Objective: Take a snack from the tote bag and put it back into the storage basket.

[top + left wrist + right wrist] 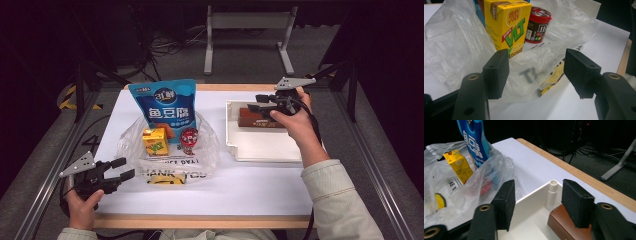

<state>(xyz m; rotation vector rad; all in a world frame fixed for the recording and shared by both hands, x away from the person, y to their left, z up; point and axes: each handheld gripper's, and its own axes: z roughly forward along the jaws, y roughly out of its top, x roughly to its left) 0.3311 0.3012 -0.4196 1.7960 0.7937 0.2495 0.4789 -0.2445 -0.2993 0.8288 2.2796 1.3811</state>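
The right gripper (pixel 256 102) is hovering over the far left corner of the white tray (pixel 260 150), jaws sitting apart with nothing pinched between them. The brown box (pixel 260 119) is lying in the far end of that tray, just beneath the jaws. In the right gripper view the box (pixel 564 226) is half blocked by one pad and cut off at the bottom edge, so I'm only seeing a corner of it, and its label isn't readable anywhere.

The left gripper (pixel 122 168) is resting at the near left of the table (pixel 240 192), jaws spread fairly wide and pointing at the clear plastic bag (pixel 205 155). No pad is touching the bag as far as I can tell in the left gripper view, though the plastic is bulging up right between them.

Inside the bag, the yellow drink carton (pixel 154 141) and the small red-lidded candy tub (pixel 189 139) are standing side by side, with the tall blue snack pouch (pixel 164 102) standing behind them. The pouch's bottom is hidden by those two. The print on the bag is getting crumpled, so only bits of black lettering and a yellow patch (pixel 162 179) are showing through.
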